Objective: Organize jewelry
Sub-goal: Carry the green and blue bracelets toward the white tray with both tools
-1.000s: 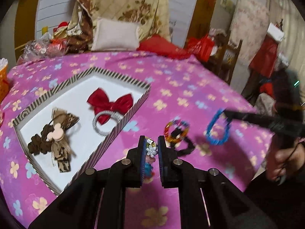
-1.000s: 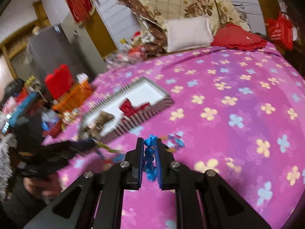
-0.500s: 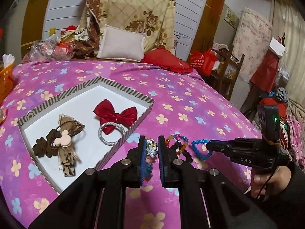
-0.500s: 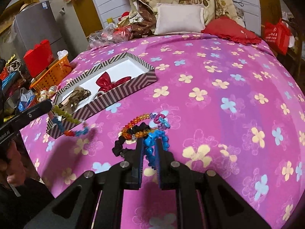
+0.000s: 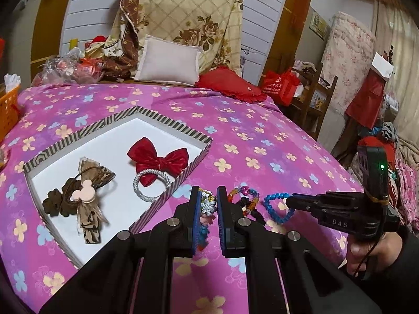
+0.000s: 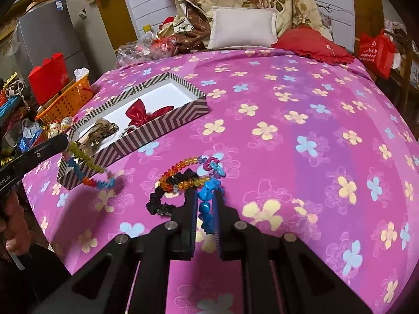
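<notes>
Two grippers are in my view, and both are closed on jewelry. My left gripper (image 5: 208,204) holds a multicolored bead strand (image 6: 89,167); its jaws are pressed together on it, and in the right wrist view the strand hangs from the tips in a loop, green at the top, then red and blue at the bottom, above the bedspread (image 6: 288,110) and in front of the near corner of the box. My right gripper (image 6: 204,204) pinches a blue bead bracelet (image 5: 277,209); the jaws stand very narrow around the beads. In the left wrist view this bracelet makes a heart-like loop at the tips, low over the pink flowered cover.

Just left of the blue bracelet, on the cover, lies an orange and mixed bead bracelet (image 6: 180,172), and a black scrunchie (image 6: 162,204) lies touching it on the near side.

The striped box (image 5: 170,120) stands on the left part of the bed, farther from me than the loose pieces. Inside it I see a red bow (image 5: 157,157) at the right, a silver hair tie (image 5: 149,185) which touches the near side of the bow, and a brown hair piece with a pink mouse-shaped charm (image 5: 81,196) at the left.

At the far end of the bed there is a white pillow (image 5: 167,62) and a red cushion (image 5: 230,83) beside it.
</notes>
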A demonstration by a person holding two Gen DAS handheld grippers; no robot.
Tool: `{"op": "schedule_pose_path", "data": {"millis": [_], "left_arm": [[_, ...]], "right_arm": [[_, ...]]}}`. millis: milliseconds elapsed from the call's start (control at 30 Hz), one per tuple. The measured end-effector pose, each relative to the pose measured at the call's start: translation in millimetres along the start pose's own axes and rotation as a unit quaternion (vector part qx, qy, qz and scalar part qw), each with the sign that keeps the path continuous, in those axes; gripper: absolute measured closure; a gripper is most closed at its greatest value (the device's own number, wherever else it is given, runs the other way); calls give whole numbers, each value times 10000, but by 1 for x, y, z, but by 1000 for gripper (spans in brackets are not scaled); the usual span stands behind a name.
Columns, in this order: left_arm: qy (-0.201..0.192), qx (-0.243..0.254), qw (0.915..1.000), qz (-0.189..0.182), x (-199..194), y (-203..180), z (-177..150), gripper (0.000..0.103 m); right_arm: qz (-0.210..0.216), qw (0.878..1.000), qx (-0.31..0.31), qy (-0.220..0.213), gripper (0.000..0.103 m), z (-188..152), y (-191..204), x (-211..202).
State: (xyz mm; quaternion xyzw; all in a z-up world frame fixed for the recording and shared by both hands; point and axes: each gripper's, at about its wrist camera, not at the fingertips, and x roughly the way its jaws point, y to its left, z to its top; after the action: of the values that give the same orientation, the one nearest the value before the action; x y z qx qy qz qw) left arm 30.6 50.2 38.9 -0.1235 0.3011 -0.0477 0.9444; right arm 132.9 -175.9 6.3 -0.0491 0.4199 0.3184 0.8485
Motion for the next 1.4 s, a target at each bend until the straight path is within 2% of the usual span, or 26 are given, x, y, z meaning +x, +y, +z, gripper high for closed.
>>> {"op": "schedule_pose_path", "data": {"millis": [333, 600, 800, 1400], "left_arm": [[73, 85, 9999, 83, 13, -14, -2, 103], [286, 294, 9967, 705, 29, -24, -10, 103], [402, 289, 9937, 1007, 37, -23, -11, 103], [214, 42, 9931, 1150, 25, -8, -1, 103]], "right_arm": [[-122, 9999, -17, -77, 92, 0, -4, -7], [-252, 9994, -48, -248, 92, 1, -8, -15], [-256, 9986, -8, -465, 92, 4, -9, -23], [-106, 9969, -54, -777, 92, 12, 2, -26]]}}
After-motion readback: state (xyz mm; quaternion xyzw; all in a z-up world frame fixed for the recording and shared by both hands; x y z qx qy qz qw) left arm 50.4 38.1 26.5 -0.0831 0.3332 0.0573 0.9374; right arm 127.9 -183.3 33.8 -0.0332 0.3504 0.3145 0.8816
